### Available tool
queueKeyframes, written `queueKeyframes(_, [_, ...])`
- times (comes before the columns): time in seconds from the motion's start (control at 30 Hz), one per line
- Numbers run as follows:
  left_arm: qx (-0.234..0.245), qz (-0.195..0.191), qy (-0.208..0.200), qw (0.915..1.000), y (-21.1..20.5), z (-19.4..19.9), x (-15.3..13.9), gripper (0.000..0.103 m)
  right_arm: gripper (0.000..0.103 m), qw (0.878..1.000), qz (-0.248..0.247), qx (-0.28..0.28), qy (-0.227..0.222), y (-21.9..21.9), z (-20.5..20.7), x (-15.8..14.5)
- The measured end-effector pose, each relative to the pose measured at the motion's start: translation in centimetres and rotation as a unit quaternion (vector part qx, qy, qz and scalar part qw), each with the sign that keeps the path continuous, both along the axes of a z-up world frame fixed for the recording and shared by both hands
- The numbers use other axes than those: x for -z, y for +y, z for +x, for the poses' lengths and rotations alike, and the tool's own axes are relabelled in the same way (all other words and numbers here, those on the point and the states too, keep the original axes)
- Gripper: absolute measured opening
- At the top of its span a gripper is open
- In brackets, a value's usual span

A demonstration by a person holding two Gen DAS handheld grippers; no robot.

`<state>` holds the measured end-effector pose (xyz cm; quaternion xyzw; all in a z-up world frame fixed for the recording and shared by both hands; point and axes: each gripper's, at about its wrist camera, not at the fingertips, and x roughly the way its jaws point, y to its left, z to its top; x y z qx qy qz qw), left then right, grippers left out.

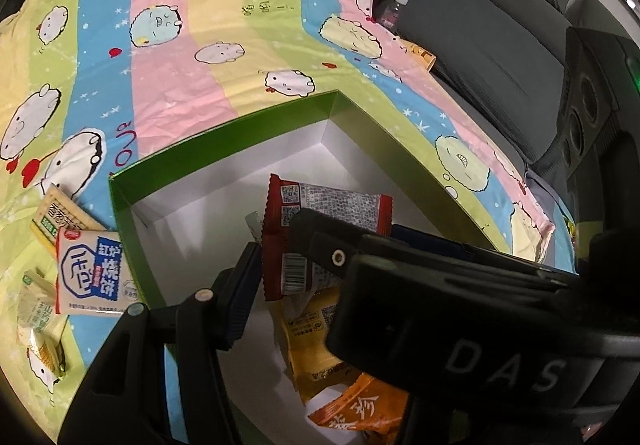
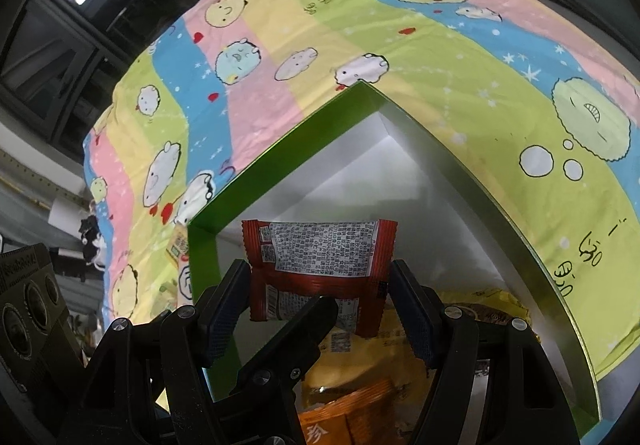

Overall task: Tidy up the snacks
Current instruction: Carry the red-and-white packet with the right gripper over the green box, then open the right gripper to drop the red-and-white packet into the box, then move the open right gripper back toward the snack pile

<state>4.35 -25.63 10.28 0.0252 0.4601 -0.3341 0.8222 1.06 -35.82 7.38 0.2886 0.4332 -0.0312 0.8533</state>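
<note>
Over the open green cardboard box with the white inside [image 2: 276, 149], a red crinkled snack packet with a printed white label [image 2: 320, 249] sits between the fingers of the right tool [image 2: 318, 297]. The two ribbed pads flank the packet's lower sides, one at each edge. They seem to touch it, but whether they pinch or have let go cannot be told. From the left wrist view the same red packet [image 1: 320, 205] appears above the box floor, back label up, likely so it drops flat onto the pile. Under it lie a yellow foil packet [image 1: 312, 341] and an orange packet with white characters [image 1: 356, 417] — the box is clearly the collecting place. The left tool [image 1: 288, 257] is partly hidden by the right tool's black body crossing in front; one ribbed pad shows near the packet's edge, and its state cannot be told. Outside the box's left wall, on the pastel striped cartoon bedsheet [image 1: 168, 101], a white-and-blue biscuit packet [image 1: 94, 275] and pale green-and-yellow packets [image 1: 52, 223] wait — judged next to go in.
</note>
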Motion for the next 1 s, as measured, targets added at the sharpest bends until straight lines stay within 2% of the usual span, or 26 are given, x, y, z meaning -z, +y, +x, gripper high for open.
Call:
queueKeyframes(0.27, [0.003, 0.002, 0.01, 0.9999, -0.3, 0.3, 0.9, 0.055, 0.073, 1.0, 0.004, 0.004, 0.009, -0.4, 0.2, 0.9])
queueKeyframes(0.53, [0.007, -0.019, 0.026, 0.9994, 0.3, -0.2, 0.1, 0.064, 0.074, 1.0, 0.003, 0.008, -0.006, -0.3, -0.7, -0.1])
queueKeyframes(0.73, [-0.004, -0.025, -0.005, 0.9997, 2.1, -1.5, -2.2, 0.075, 0.076, 0.999, -0.012, 0.01, -0.029, 0.5, -1.8, -2.2])
queueKeyframes(0.87, [-0.027, -0.036, -0.025, 0.9987, 4.7, -2.4, -4.0, 0.081, 0.079, 0.999, -0.021, 0.0, -0.049, 1.9, -2.7, -4.0])
queueKeyframes(1.0, [-0.053, -0.043, -0.027, 0.9973, 7.5, -2.6, -4.8, 0.082, 0.079, 0.998, -0.03, -0.018, -0.059, 3.8, -3.0, -5.2])
